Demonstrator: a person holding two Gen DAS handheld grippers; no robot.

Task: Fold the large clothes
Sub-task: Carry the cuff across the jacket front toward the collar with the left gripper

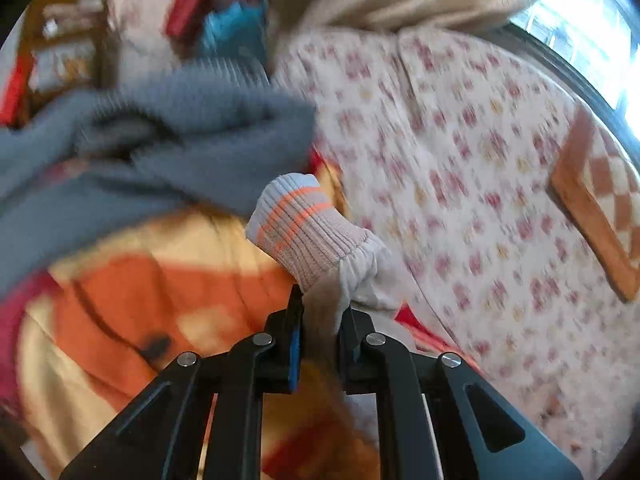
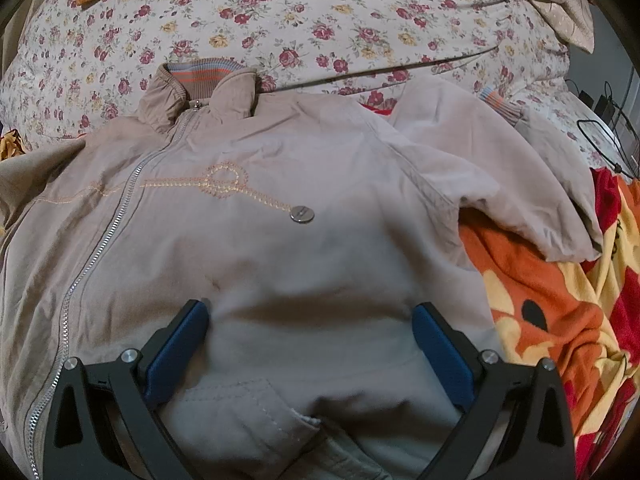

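The left gripper (image 1: 320, 320) is pinching the beige sleeve fabric just behind the ribbed cuff (image 1: 304, 228), its jaws nearly together with the cloth bunched between the blue pads; the cuff, with its orange stripes, is sticking up past the fingertips; everything behind it is smearing into blur, a grey knitted garment (image 1: 160, 128) lying off to the left, an orange and yellow blanket (image 1: 132, 300) beneath, the flowered bedspread (image 1: 460, 152) stretching away to the right.

The right gripper (image 2: 310, 316) is hanging over the beige jacket (image 2: 280, 264) with its jaws standing wide apart and nothing caught between them; whether the pads are touching the cloth is hard to tell; the jacket is lying front-up across the bed, zipper (image 2: 100, 240) running down its left side, collar (image 2: 204, 92) pointing toward the far edge, a round metal badge (image 2: 302, 214) sitting on the chest at the end of stitched looping embroidery; its other sleeve (image 2: 500, 152) is lying out to the right over the blanket (image 2: 560, 300), striped cuff resting on the floral bedspread (image 2: 280, 20); dark cables (image 2: 608, 120) are trailing at the far right.
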